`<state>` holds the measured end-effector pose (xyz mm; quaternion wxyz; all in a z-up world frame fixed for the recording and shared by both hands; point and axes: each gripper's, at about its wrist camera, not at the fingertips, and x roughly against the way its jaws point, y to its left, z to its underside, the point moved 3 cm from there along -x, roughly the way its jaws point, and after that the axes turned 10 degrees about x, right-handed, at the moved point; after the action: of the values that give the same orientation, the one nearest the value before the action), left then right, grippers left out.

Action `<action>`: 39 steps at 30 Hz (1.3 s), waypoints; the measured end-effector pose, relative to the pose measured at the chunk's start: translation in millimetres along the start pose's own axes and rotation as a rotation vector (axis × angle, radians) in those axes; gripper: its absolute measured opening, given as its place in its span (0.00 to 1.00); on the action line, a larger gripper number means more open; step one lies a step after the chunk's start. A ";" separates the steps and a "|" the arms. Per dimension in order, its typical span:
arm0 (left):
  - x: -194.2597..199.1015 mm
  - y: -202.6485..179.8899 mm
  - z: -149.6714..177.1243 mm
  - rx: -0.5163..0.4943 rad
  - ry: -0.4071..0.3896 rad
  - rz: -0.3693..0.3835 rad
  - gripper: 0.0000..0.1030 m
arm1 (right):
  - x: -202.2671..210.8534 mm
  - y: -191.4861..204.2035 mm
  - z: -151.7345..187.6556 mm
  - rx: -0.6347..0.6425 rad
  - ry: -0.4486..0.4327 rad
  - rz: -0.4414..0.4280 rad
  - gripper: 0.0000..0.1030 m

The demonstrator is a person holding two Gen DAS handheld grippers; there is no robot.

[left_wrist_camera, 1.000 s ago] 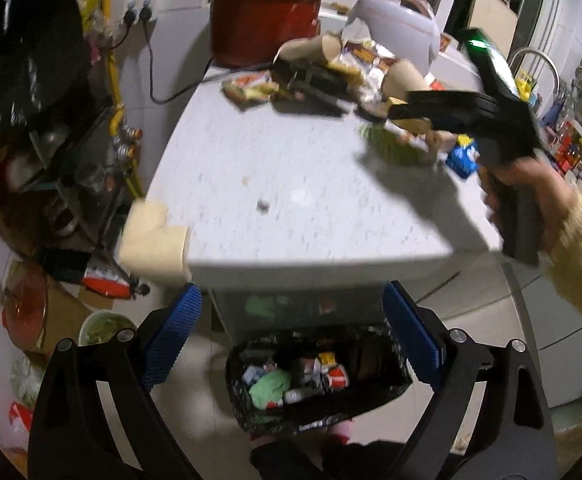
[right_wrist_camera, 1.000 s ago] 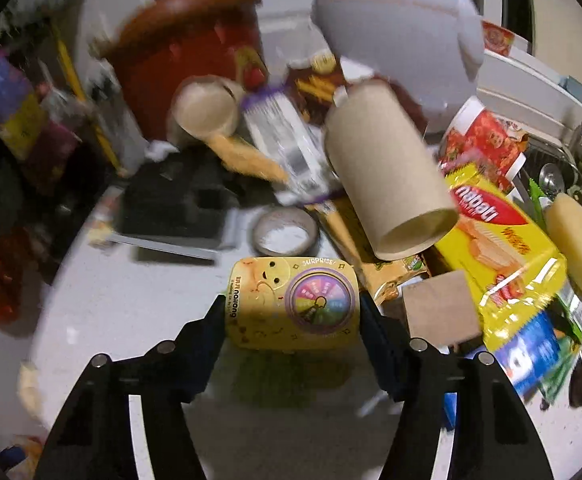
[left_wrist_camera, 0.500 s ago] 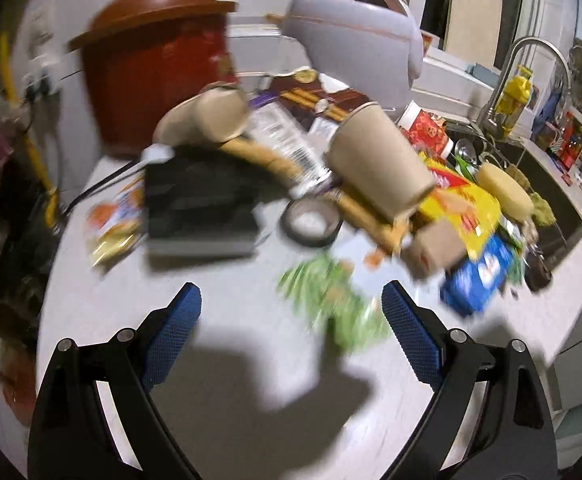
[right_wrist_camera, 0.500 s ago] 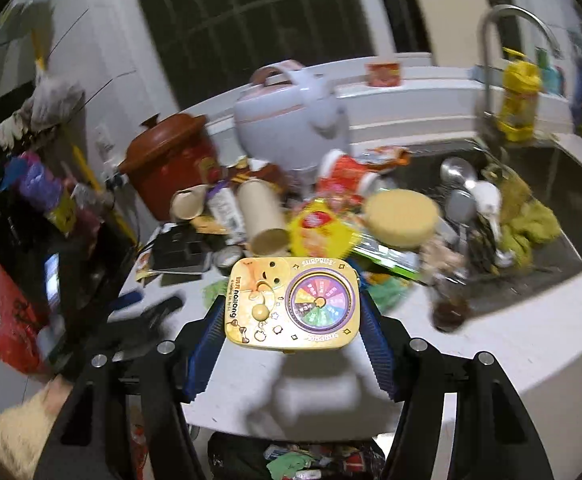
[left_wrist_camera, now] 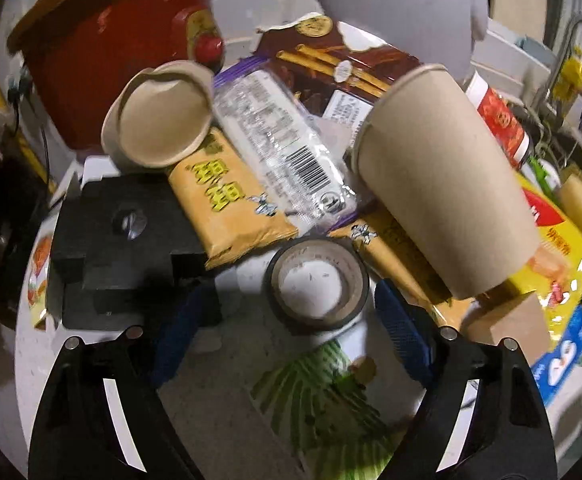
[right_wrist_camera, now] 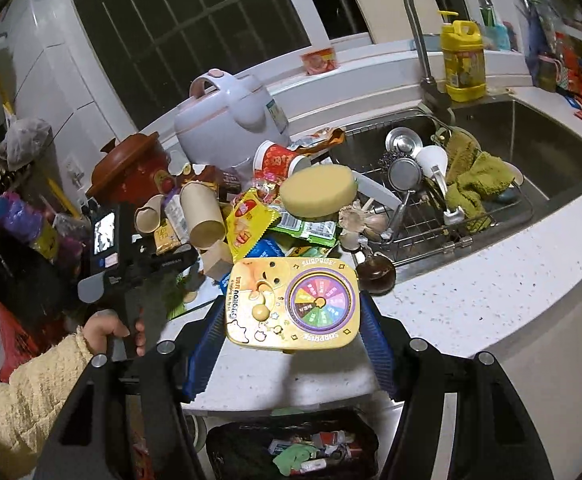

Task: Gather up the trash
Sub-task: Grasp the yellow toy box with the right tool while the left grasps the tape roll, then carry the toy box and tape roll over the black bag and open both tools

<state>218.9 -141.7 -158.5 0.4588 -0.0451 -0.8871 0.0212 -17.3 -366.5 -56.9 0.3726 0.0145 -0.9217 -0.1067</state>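
My right gripper [right_wrist_camera: 291,340] is shut on a yellow toy box with a colour wheel [right_wrist_camera: 292,303], held above the counter's front edge, over a black-lined trash bin [right_wrist_camera: 291,452] on the floor. My left gripper [left_wrist_camera: 291,332] is open, low over the counter, with a dark tape roll [left_wrist_camera: 317,283] between and just beyond its blue pads. Two paper cups lie in the trash pile: a big one [left_wrist_camera: 447,188] to the right, a smaller one [left_wrist_camera: 159,120] to the left. A green wrapper [left_wrist_camera: 327,404] lies under the left gripper. The left gripper also shows in the right wrist view [right_wrist_camera: 159,264].
A black block [left_wrist_camera: 119,248], snack wrappers [left_wrist_camera: 227,200], a red pot [left_wrist_camera: 103,40] and a white cooker [right_wrist_camera: 231,120] crowd the counter's left. A yellow sponge [right_wrist_camera: 317,192], a yellow wafer packet [right_wrist_camera: 247,224] and a sink [right_wrist_camera: 471,168] with dishes and a rack lie to the right.
My left gripper swung from the bin up to the counter and closed in on the tape roll. My right gripper lifted the toy box off the counter and drew back over the bin.
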 end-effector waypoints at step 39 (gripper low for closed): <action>89.2 114.2 308.6 0.054 0.338 0.221 0.49 | -97.3 139.4 192.3 0.318 0.547 -0.256 0.61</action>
<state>-77.3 -18.0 -273.4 0.5973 -0.1327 -0.7861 0.0872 -72.3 -184.3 -229.1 0.5826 0.2162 -0.7835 0.0004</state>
